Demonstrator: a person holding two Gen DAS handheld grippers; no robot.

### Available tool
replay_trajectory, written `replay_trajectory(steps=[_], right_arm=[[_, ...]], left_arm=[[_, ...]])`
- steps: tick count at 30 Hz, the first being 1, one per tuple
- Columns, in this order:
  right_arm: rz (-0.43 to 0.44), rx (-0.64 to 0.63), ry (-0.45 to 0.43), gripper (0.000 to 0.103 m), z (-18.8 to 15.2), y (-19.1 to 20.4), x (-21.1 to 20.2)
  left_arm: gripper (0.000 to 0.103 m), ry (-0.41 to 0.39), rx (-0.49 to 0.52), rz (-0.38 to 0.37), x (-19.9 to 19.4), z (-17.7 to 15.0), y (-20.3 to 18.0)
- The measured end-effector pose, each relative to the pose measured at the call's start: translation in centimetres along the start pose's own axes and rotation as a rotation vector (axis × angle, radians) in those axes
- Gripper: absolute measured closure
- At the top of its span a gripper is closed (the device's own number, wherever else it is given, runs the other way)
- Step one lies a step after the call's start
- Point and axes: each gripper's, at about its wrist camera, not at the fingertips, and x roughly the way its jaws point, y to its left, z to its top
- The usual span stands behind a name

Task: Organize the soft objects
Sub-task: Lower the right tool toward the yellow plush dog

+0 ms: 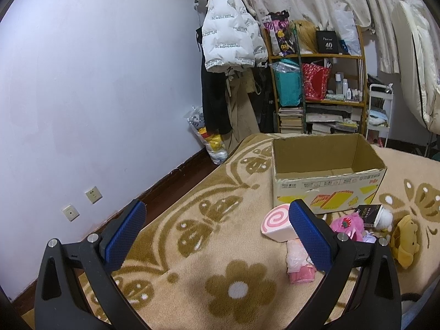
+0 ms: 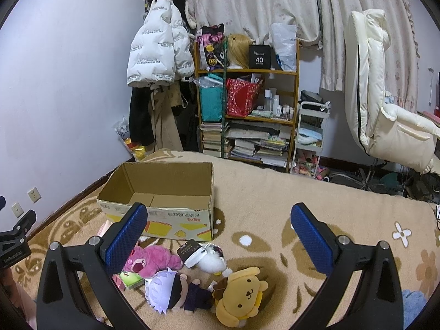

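Soft plush toys, nearest a yellow dog plush (image 2: 242, 297), lie just below the right claw (image 2: 218, 228); both claws gape empty. Descend squarely, pinch its body, then lift toward the open cardboard box (image 2: 165, 192) ahead; left claw (image 1: 217, 225) waits.

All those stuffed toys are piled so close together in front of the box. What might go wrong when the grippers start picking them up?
The pink plush, white plush, doll and yellow dog plush lie touching, so the open right gripper might grab two or drag a neighbour. The cardboard box looks light and may slide on the blanket if bumped. The swirl cushion sits right beside the left gripper, so one finger could knock it away.
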Motion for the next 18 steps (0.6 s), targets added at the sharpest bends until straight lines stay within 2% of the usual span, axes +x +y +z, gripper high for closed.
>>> replay_trajectory(steps=[4,10,14,18], right_arm=[[0.003,-0.008,0.032,0.0,-0.8,0.6,0.9],[0.004,-0.013,0.095,0.0,-0.1,0.7,1.6],[0.0,-0.004,0.129,0.0,0.1,0.5,2.6],[-0.001,0.003,0.157,0.0,0.4,0.4,4.2]], left_arm=[[0.001,0.028,0.005,0.003,0.5,0.0,-0.2],[0.001,0.081,0.037,0.005,1.7,0.4,-1.0],[0.001,0.088,0.042,-0.027,2.0,1.0,-1.4],[0.001,0.131,0.031,-0.053,3.7,1.4,-1.9]])
